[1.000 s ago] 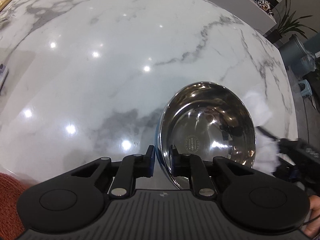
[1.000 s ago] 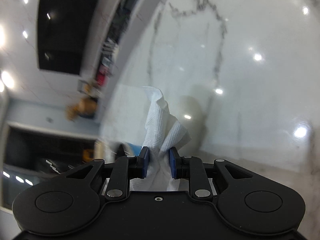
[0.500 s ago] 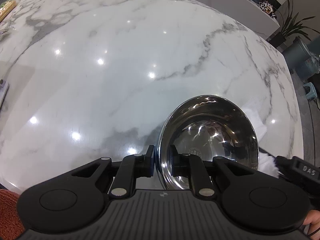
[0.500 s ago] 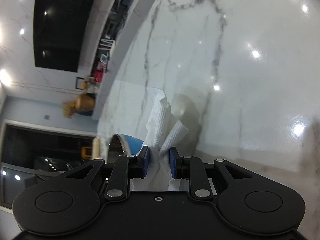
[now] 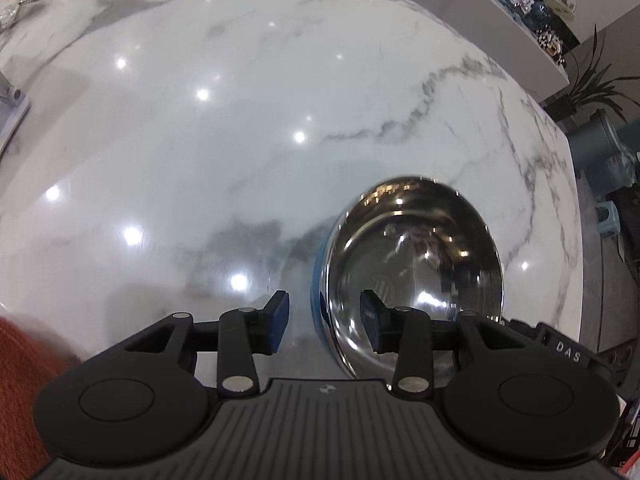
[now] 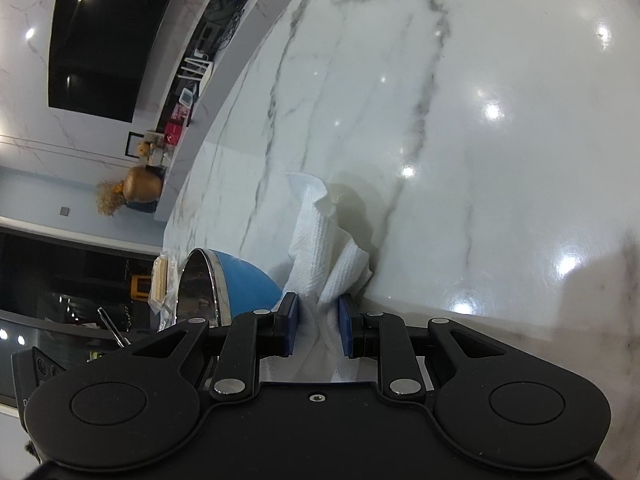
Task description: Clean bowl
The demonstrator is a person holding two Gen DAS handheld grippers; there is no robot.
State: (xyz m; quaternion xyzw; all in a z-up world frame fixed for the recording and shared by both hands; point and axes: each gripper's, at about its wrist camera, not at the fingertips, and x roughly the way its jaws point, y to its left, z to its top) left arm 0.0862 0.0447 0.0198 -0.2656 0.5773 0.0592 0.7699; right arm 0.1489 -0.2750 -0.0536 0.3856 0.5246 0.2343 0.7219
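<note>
The left gripper [image 5: 324,322] has been opened up, so the bowl [image 5: 416,264] rim isn't pinched anymore. More of the bowl's blue side is seen beside the paper towel [image 6: 320,248].

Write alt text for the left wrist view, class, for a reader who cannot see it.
The left gripper stands open astride the near rim of a steel bowl with a blue outside, tipped on its side with its shiny inside facing the camera. Behind lies a glossy white marble table with grey veins, and the right gripper's black body shows at the lower right.
</note>
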